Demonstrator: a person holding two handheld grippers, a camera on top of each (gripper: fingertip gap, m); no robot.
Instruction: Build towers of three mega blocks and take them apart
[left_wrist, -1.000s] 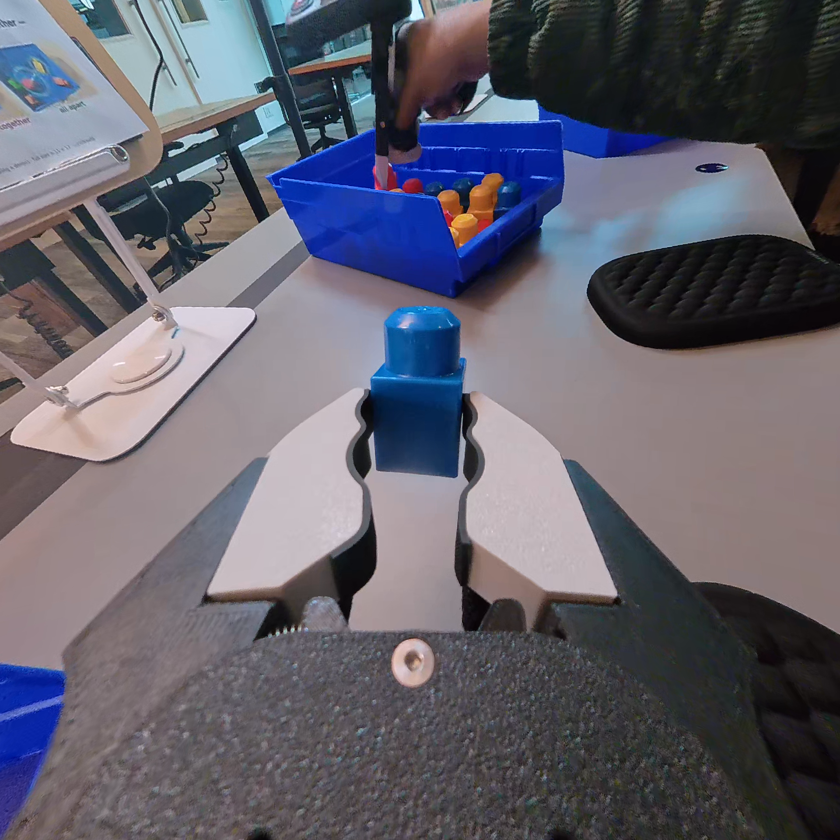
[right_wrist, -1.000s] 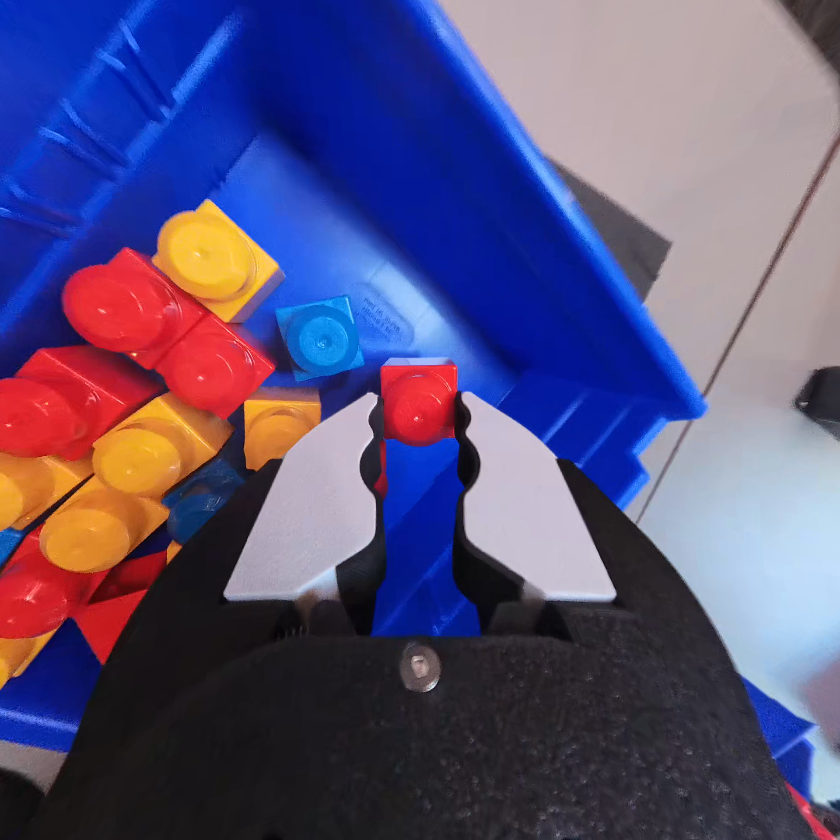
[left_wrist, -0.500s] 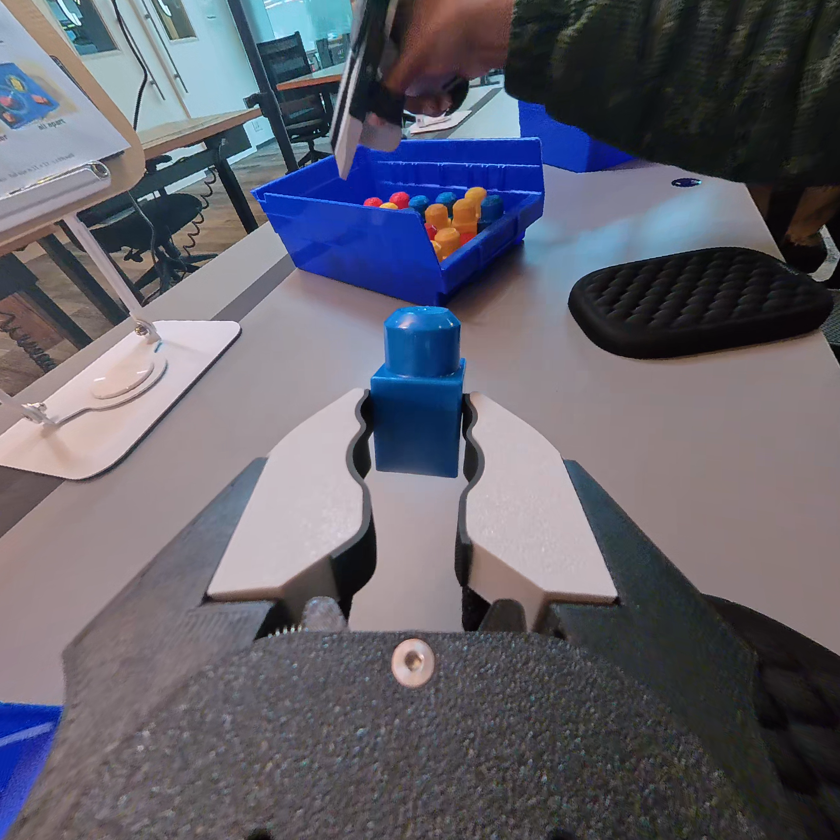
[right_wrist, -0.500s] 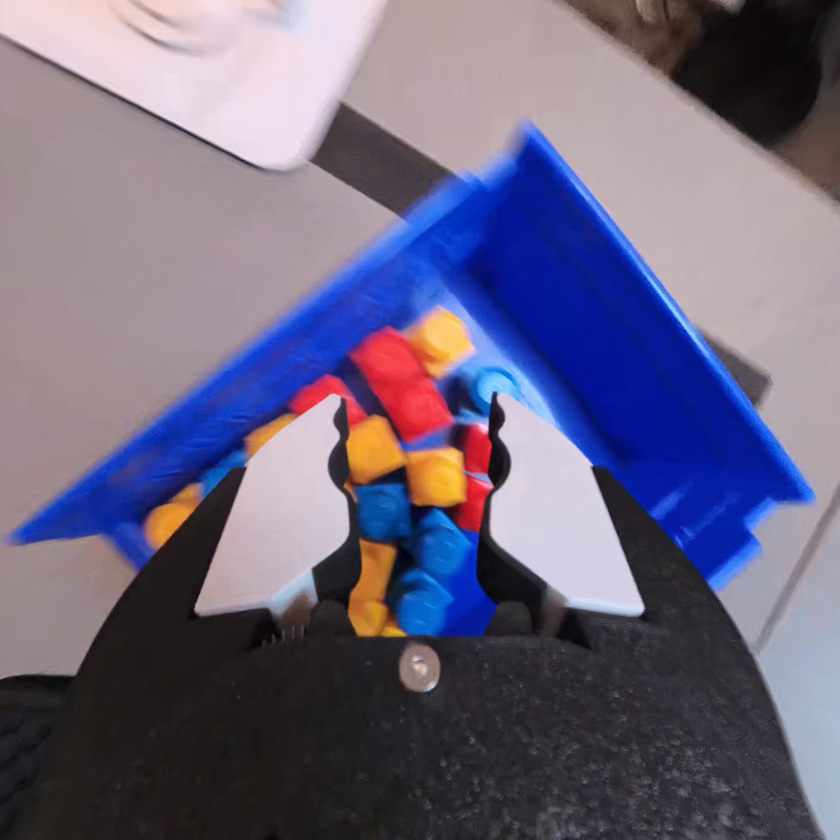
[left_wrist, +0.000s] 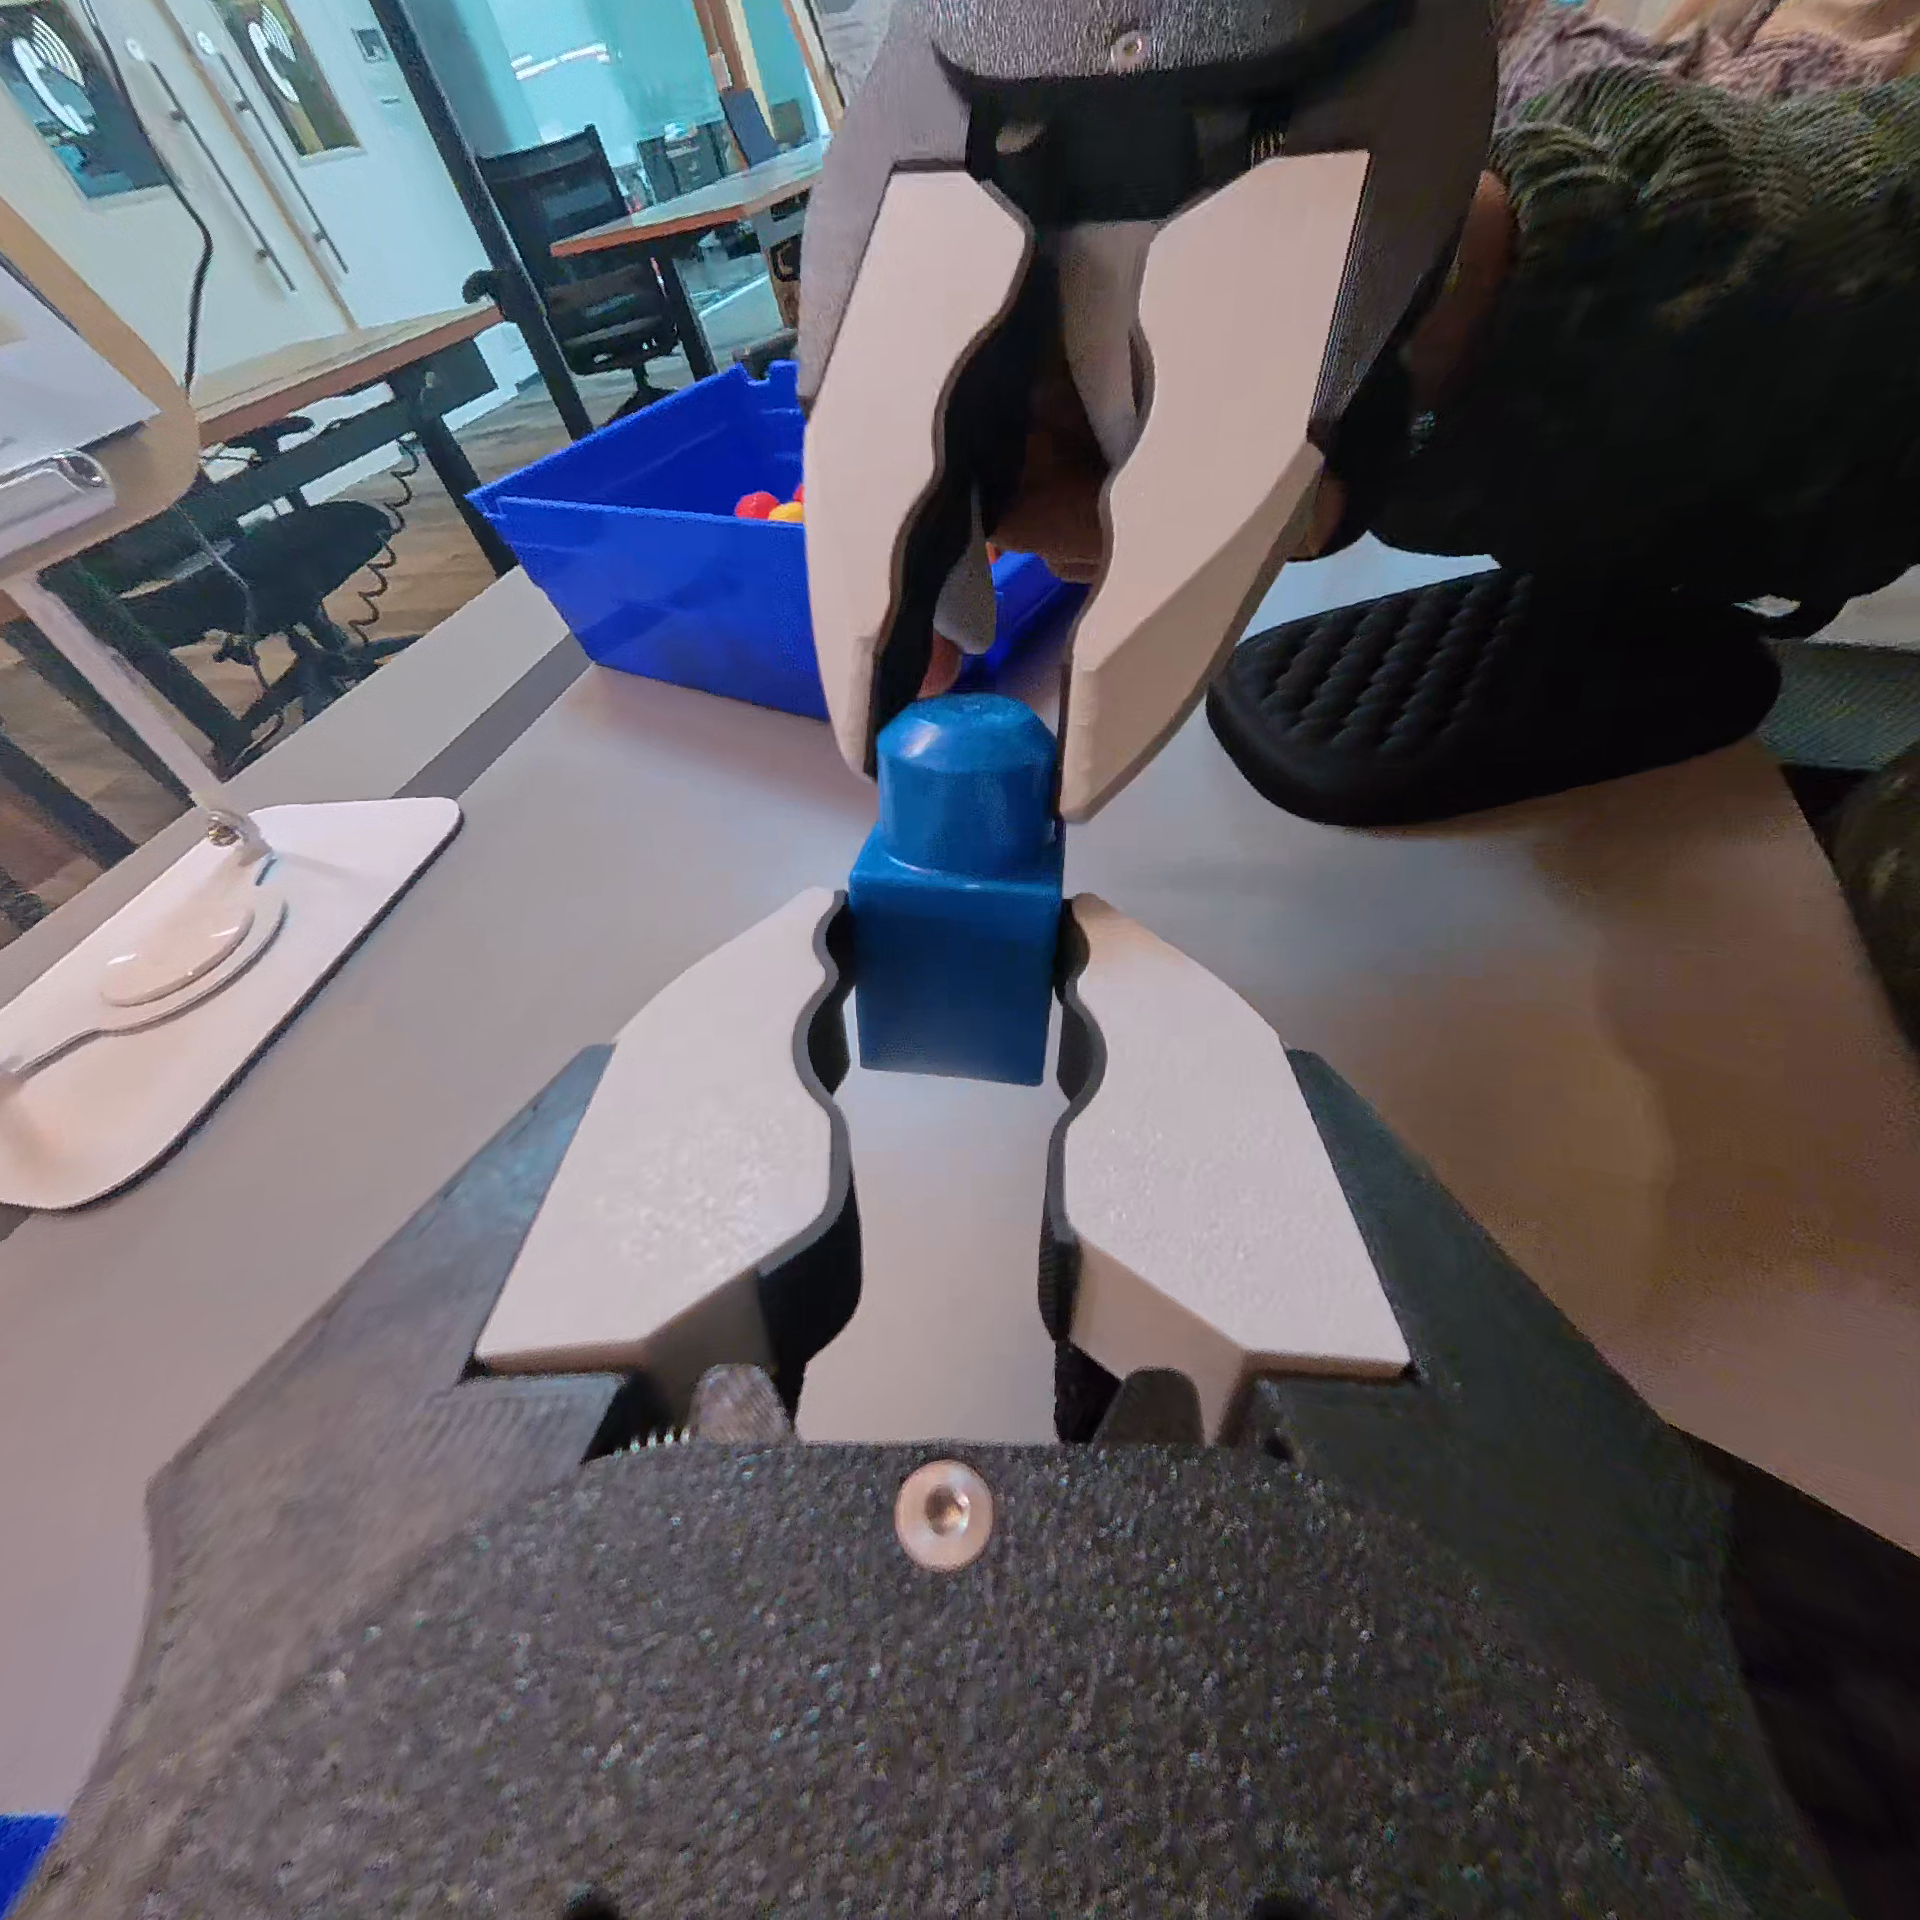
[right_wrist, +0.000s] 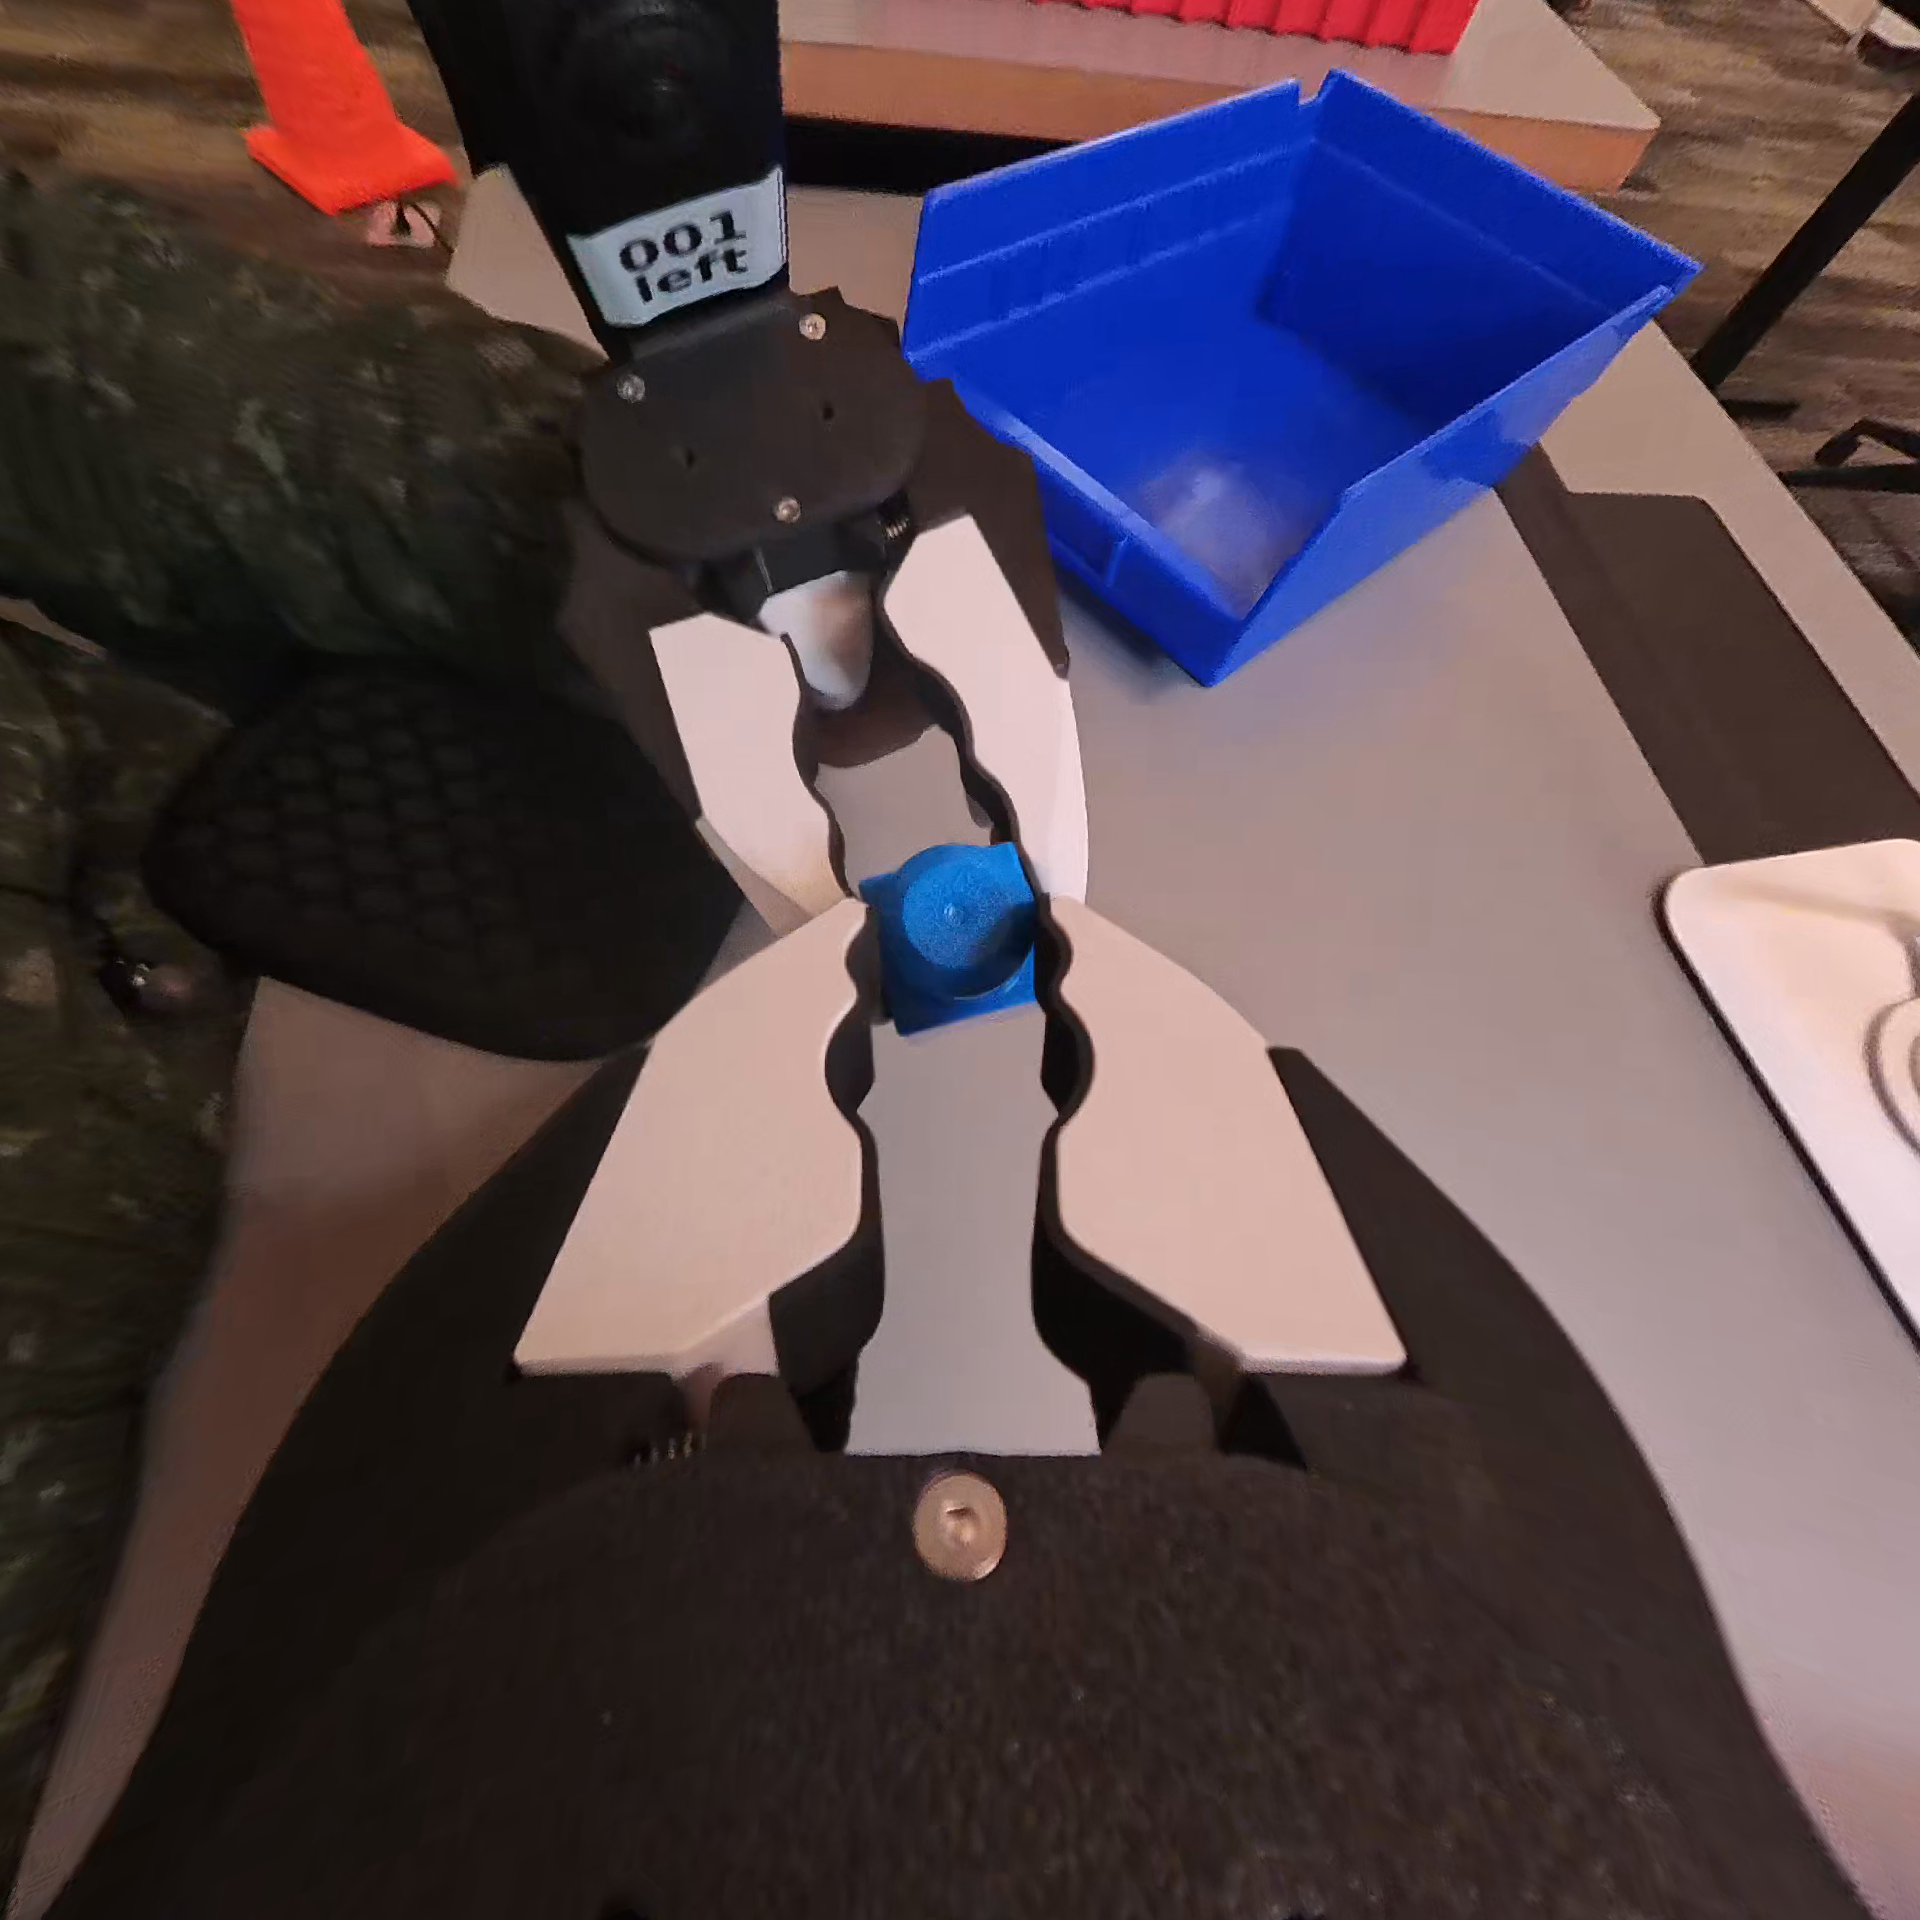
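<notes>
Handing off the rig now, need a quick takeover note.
Left gripper: shut on the blue block, held upright by its body.
Right gripper: carries no block; its fingertips flank the block's stud from above, pinch unclear.
Supply bin holds the other blocks; second bin is empty.
Done: base block placed.
Left: stack two more blocks, then take the tower apart.

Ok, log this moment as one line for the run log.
left gripper: shut on blue block, upright on table | right gripper: above, jaws straddling its stud, grip unclear | tower: one block
</notes>
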